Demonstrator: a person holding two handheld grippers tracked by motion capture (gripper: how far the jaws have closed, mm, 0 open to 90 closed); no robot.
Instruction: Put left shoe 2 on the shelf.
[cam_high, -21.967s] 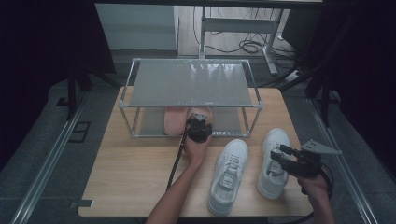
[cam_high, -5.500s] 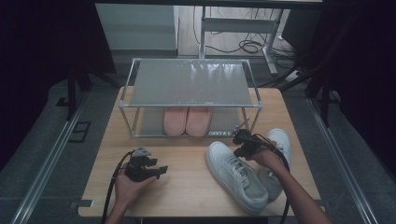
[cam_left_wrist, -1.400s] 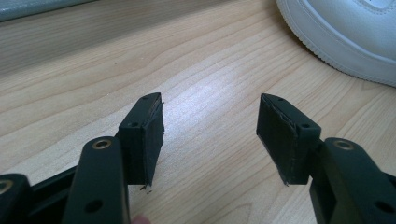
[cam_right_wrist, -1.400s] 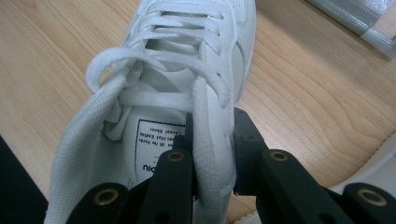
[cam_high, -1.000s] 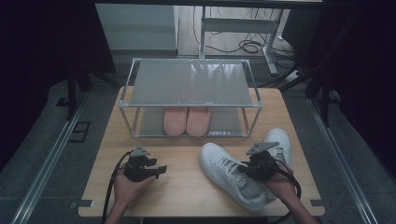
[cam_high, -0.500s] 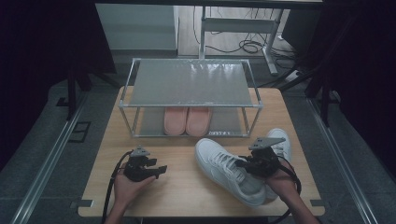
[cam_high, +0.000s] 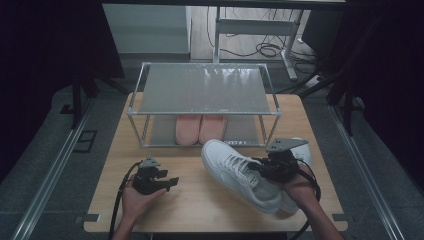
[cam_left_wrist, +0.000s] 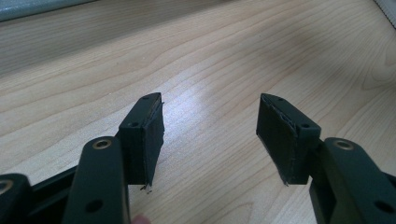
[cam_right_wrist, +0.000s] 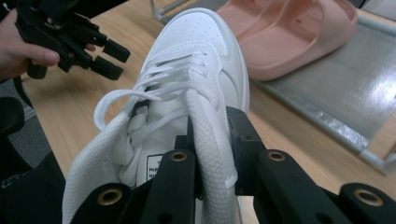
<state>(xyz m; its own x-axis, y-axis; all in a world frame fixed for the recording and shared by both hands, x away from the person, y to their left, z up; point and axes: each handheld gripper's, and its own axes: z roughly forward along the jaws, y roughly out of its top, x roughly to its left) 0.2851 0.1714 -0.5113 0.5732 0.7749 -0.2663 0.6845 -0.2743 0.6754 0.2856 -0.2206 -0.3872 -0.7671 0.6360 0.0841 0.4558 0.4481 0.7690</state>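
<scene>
Pinching knit collar of white sneaker (cam_right_wrist: 196, 70): right claw (cam_right_wrist: 212, 135).

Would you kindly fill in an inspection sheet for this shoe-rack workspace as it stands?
Surface: wooden table, bare at the front.
Job's things: white sneaker held by its collar; second white sneaker behind it; pink slippers on the lower shelf of the metal rack.
Clutter: nothing seen.
Grippers: right gripper shut on the sneaker's collar; left gripper open, holding nothing.
Cables: gripper cable; floor cables.
Surroundings: dark curtains.
</scene>
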